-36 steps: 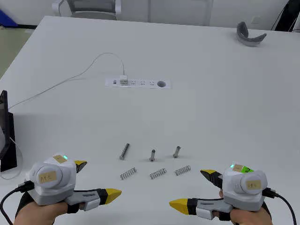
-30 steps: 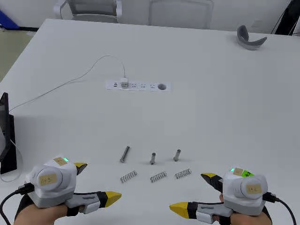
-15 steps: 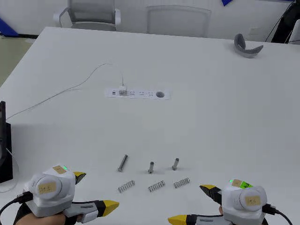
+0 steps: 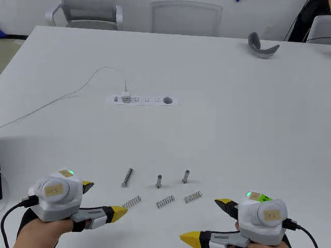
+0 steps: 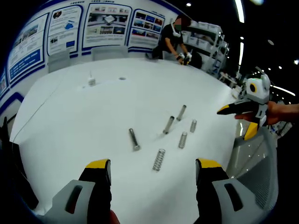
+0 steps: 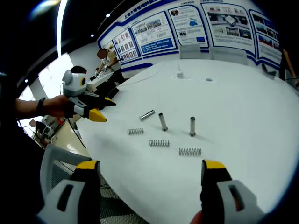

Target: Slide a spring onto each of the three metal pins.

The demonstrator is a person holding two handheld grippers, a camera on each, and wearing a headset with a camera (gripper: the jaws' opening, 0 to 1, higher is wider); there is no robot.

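— Where do the pins and springs lie against the two grippers?

— On the white tabletop (image 4: 238, 119), close to its near edge, in the gap between the left gripper (image 4: 103, 198) and the right gripper (image 4: 206, 220). In the head view the three springs form a row along that edge, and the three pins form a second row just beyond them. The left spring (image 4: 132, 201) lies near the left gripper's inner yellow tip without touching it. The right spring (image 4: 193, 196) sits a little farther from the right gripper.

— Which way do they point?

— The left pin (image 4: 127, 176) lies flat, its long axis running from the near edge toward the far edge, tilted slightly right. The middle pin (image 4: 159, 181) and the right pin (image 4: 185, 176) stand upright. Each spring, the middle spring (image 4: 165, 201) included, lies flat with its axis roughly along the near edge, the right end a touch farther away.

— And the grippers themselves?

— Both have their jaws spread wide with nothing between them, and both are clear of the parts. A white power strip (image 4: 142, 99) lies toward the middle of the tabletop.
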